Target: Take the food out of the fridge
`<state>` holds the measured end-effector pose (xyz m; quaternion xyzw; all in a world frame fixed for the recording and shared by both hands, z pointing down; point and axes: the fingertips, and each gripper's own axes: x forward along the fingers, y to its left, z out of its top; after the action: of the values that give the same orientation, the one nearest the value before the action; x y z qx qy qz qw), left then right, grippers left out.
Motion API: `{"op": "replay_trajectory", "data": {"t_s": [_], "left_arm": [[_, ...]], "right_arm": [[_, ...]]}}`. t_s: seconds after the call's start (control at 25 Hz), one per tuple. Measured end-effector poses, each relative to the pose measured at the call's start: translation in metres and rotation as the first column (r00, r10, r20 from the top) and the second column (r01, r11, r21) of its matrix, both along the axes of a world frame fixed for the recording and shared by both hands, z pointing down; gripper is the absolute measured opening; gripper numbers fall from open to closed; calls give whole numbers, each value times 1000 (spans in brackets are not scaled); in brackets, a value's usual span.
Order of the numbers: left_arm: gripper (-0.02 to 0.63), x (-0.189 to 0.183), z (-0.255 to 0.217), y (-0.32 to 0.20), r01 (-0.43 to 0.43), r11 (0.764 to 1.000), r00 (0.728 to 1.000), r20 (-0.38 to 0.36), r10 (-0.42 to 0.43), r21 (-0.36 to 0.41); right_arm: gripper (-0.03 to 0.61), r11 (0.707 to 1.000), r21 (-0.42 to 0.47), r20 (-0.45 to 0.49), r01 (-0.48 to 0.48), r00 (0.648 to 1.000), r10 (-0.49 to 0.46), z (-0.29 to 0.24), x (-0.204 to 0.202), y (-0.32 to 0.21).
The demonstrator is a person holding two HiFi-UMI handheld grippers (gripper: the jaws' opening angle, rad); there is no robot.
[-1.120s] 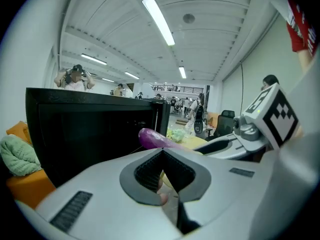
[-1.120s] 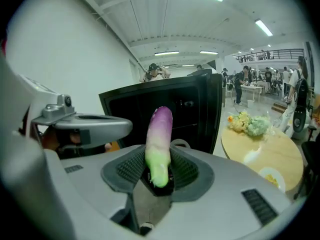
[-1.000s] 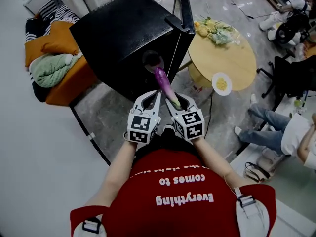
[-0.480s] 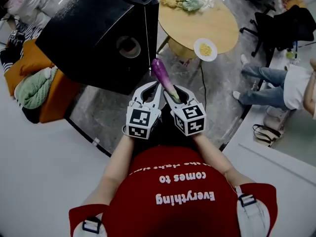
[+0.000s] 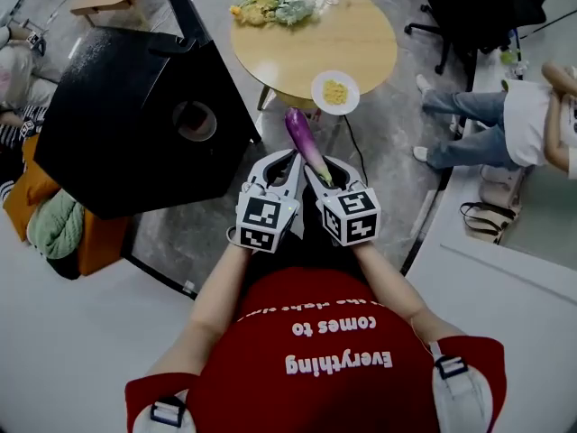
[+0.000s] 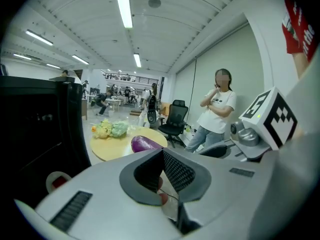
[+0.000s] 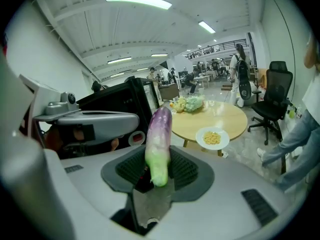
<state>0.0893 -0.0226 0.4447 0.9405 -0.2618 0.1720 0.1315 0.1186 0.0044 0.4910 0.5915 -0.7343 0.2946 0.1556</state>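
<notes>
Head view looks down on a person in a red shirt who holds two grippers out in front, side by side. The right gripper has hold of an eggplant. Its jaws are partly open, and the pads press on the green end of the eggplant from both sides. The purple end sticks out past the jaws and points toward a round table.

The eggplant is out of the fridge. It is up in the air over the grey floor, between the fridge and the table. The fridge is a big black box on the left, apart from the eggplant.

The left gripper is just beside the right one. Its jaws are closed together at the tips and hold nothing.

A white plate with yellow food sits on the near edge of the table. In this view it is close to the purple tip. A bunch of yellow and green things lies at the far side of the table.

Right gripper view shows the eggplant between the two dark pads, green end low and purple end high. Left gripper view shows its two pads meeting at the front with nothing between them. Past them, a person in a white shirt stands near a black chair.
</notes>
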Motion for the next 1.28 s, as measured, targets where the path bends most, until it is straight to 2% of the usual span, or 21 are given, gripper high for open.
{"op": "replay_trajectory", "data": {"t_s": [0.4, 0.6, 0.72, 1.04, 1.28], "left_arm": [[6, 120, 13, -54, -72, 997, 997, 7, 72, -23], [6, 174, 33, -84, -108, 994, 992, 64, 108, 4], [6, 202, 45, -98, -107, 994, 990, 91, 107, -5], [6, 239, 72, -125, -100, 993, 986, 126, 107, -67], [6, 253, 106, -154, -50, 992, 971, 226, 75, -115]], "right_arm": [[152, 997, -20, -28, -69, 997, 69, 9, 126, -58], [152, 995, -46, -40, -89, 995, 87, 34, 184, -88], [152, 994, -77, -58, -83, 995, 78, 52, 216, -100], [152, 984, -168, -122, -55, 992, 35, 109, 277, -144], [152, 965, -257, -135, -43, 991, 8, 157, 295, -167]]}}
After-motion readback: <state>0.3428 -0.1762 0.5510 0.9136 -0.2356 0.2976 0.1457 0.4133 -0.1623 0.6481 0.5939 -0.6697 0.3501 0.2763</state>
